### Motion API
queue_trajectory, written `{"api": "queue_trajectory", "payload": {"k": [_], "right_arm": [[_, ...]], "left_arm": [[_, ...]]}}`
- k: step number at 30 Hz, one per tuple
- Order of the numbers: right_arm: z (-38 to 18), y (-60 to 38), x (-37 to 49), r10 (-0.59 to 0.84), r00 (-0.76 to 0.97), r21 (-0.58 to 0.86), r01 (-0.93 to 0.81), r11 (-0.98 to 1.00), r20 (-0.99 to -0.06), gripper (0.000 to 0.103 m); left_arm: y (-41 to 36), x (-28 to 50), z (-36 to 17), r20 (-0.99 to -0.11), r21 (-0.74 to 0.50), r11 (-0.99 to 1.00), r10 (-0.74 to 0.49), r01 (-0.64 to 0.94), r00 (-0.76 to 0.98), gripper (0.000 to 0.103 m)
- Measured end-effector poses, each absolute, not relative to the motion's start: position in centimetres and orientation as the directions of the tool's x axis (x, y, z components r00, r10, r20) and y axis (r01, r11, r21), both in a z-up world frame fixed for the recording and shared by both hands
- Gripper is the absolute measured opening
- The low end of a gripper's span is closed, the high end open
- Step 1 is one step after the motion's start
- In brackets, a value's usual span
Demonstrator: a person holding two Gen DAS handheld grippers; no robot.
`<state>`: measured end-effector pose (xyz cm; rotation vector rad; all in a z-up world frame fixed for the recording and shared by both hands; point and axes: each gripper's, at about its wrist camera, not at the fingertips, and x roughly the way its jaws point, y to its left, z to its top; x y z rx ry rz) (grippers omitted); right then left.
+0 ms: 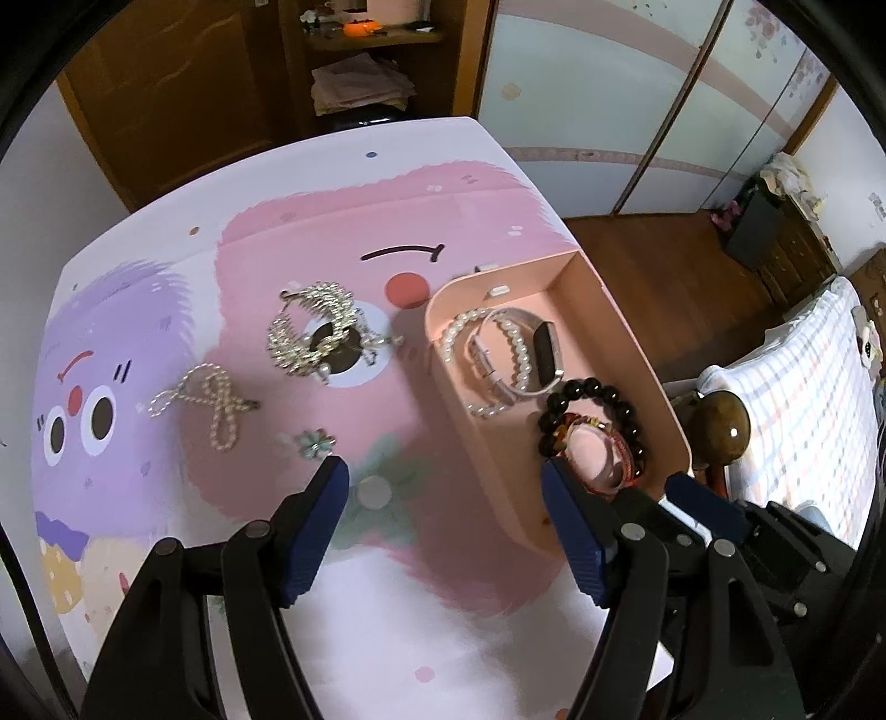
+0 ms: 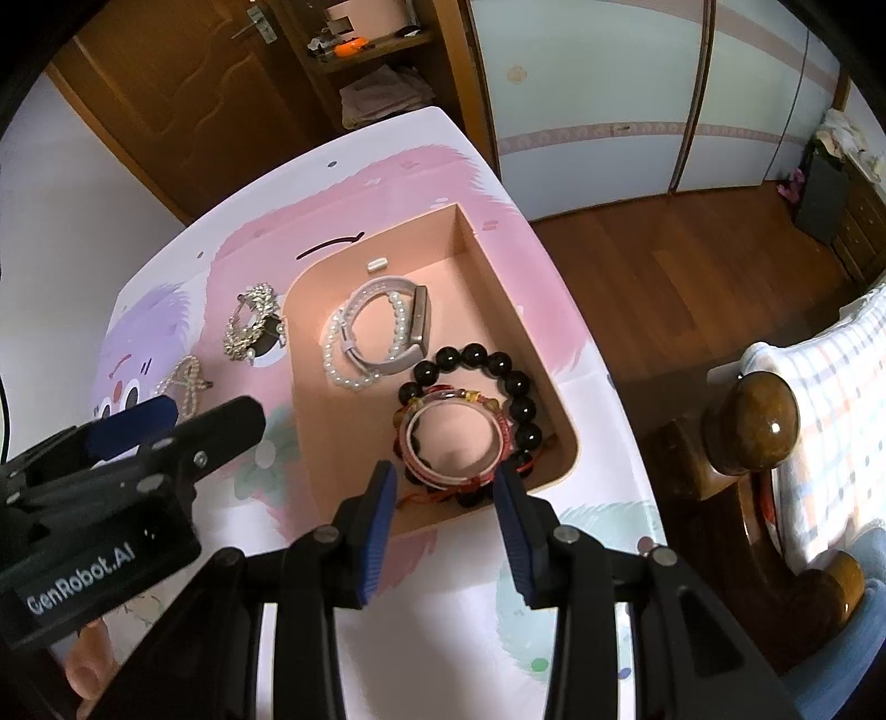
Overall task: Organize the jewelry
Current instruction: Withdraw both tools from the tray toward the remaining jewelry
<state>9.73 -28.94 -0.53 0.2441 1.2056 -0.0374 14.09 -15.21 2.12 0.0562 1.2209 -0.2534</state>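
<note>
A pink box stands on the table's right side. Inside lie a pearl bracelet, a pale band watch, a black bead bracelet and a red and white bangle. On the table left of the box lie a silver pearl cluster, a pearl bow clip and a small green flower piece. My left gripper is open and empty above the table. My right gripper is open over the box's near end.
The table has a pink and purple cartoon cloth. A wooden bedpost knob and a checked bed stand at the right. A wooden shelf and sliding wardrobe doors are behind.
</note>
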Motion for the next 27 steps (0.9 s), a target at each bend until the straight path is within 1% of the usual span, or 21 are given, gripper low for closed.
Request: {"api": "queue_trajectory", "payload": {"k": [17, 19, 21, 27], "right_arm": [[-0.1, -26.5, 8.0, 0.073, 0.383, 0.126, 0.114, 0.985, -0.921, 0.037], [-0.2, -26.1, 7.8, 0.071, 0.382, 0.123, 0.113, 0.986, -0.921, 0.037], [-0.4, -25.8, 7.6, 0.071, 0.381, 0.119, 0.106, 0.987, -0.922, 0.037], [-0.9, -25.2, 7.6, 0.073, 0.366, 0.119, 0.105, 0.987, -0.928, 0.037]], "left_arm": [[-10.5, 11.0, 1.9, -0.933, -0.079, 0.985, -0.128, 0.155, 0.337, 0.071], [-9.7, 10.4, 1.6, -0.933, -0.079, 0.986, -0.125, 0.149, 0.337, 0.073], [-8.9, 10.0, 1.4, -0.934, -0.085, 0.986, -0.130, 0.146, 0.334, 0.077], [-6.2, 9.4, 0.2, -0.939, -0.117, 0.989, -0.141, 0.095, 0.313, 0.077]]}}
